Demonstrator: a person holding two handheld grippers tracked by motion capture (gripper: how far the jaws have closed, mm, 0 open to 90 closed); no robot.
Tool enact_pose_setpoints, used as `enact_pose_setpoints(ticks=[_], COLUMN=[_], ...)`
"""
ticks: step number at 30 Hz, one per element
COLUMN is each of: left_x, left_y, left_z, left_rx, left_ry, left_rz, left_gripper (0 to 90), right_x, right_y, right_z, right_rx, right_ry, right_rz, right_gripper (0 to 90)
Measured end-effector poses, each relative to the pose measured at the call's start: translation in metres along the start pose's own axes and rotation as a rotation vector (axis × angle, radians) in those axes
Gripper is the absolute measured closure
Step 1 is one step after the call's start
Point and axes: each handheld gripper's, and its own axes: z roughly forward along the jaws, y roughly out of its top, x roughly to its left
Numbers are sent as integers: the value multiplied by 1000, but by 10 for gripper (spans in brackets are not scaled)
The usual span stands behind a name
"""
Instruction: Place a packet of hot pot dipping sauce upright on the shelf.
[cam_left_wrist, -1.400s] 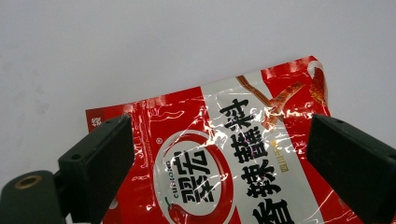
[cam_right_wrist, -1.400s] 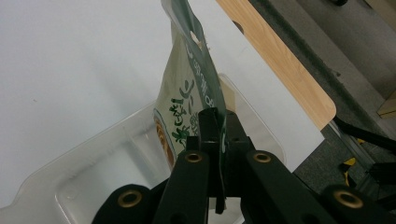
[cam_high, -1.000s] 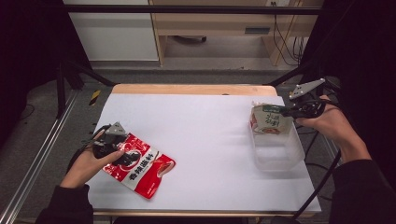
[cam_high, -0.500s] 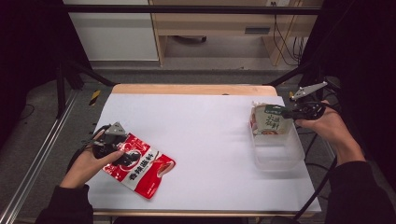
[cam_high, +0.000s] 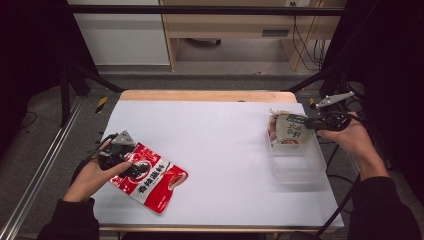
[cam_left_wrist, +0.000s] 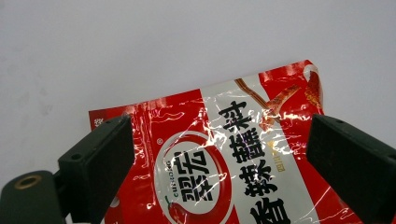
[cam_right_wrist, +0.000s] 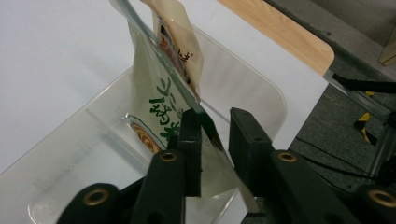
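We see a white table (cam_high: 220, 150) from above. At about three o'clock on it sits a clear box (cam_high: 299, 162). A pale packet with green writing (cam_high: 289, 131) stands tilted in the far end of the box, and a second packet (cam_right_wrist: 176, 32) leans just behind it. The right gripper (cam_high: 306, 121) is at the top edge of the pale packet. In the right gripper view, that edge runs up between the two black jaws, which have just been opening; there is a small gap, and the right jaw stands clear of the packet. The clear wall of the box is right below the jaws. At about eight o'clock on the table lies a red packet (cam_high: 150, 177) with big black and white letters, flat and slanted. The left gripper (cam_high: 117, 162) rests over its near left corner. In the left gripper view (cam_left_wrist: 215, 158), the jaws stand wide apart above the shiny red packet, one on each side, and they do not pinch it. Past the table at twelve o'clock there is a wooden edge (cam_high: 205, 95), then a grey floor (cam_high: 225, 65) and a pale wooden bench (cam_high: 235, 22).
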Motion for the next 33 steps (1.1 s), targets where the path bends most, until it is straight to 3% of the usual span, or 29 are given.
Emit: enact_pose_setpoints(ticks=[1,2,10,17,20,33], left_x=[0,0,-1,0,1,1], left_y=[0,0,1,0,0,-1], left_z=[0,-1,-2,-4,-5,-8], left_rx=[0,-4,-7,-8,-13,-20], left_ry=[0,1,2,2,6,8], left_rz=[0,0,2,3,0,2], left_gripper=[81,81,81,81,81,81], right_x=[0,1,7,8,10,13], right_y=[0,0,-1,1,3,5], right_z=[0,-1,-1,0,1,-5], right_rx=[0,-5,-14,-18,-19,-50], right_ry=[0,-8,-54,-62,-70,-81], right_rz=[0,5,15,19,24,37], right_gripper=[732,661,448,356,273,128])
